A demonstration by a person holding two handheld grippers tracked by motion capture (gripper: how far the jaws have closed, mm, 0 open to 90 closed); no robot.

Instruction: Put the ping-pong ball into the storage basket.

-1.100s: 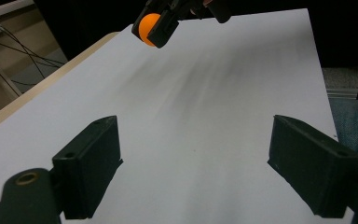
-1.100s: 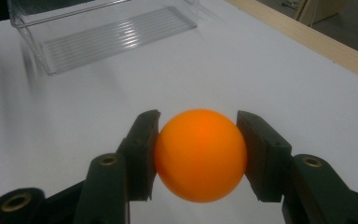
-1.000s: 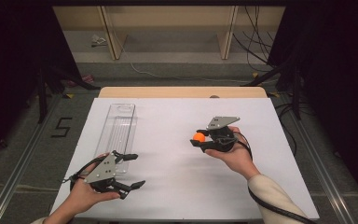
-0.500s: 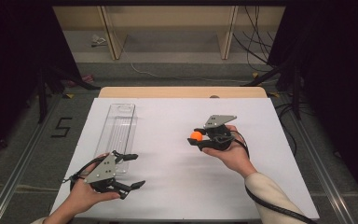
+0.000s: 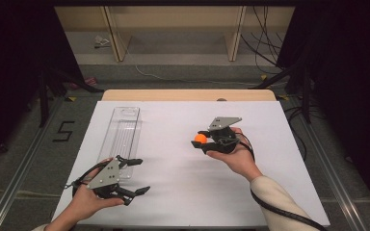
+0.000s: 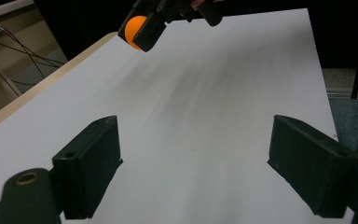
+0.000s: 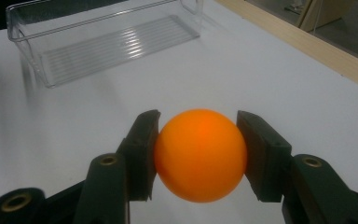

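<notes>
An orange ball (image 5: 200, 138) (image 7: 200, 154) is clamped between the jaws of my right gripper (image 5: 203, 140) (image 7: 198, 154), held above the white table right of centre. The ball (image 6: 136, 31) and that gripper (image 6: 144, 29) appear at the top of the left gripper view. My left gripper (image 5: 137, 176) (image 6: 193, 168) hovers near the front left of the table, jaws wide apart with nothing between them. A long clear plastic tray (image 5: 122, 133) (image 7: 107, 39) lies empty on the left part of the table, ahead of the right gripper's jaws.
The white table top (image 5: 183, 192) has a wooden strip (image 5: 188, 95) along its far edge. Cables (image 5: 270, 202) trail from the grippers. Dark floor, rails and shelf legs (image 5: 233, 33) surround the table.
The right gripper with the orange ball has drifted slightly left toward the tray. The left gripper has stayed in place, still open.
</notes>
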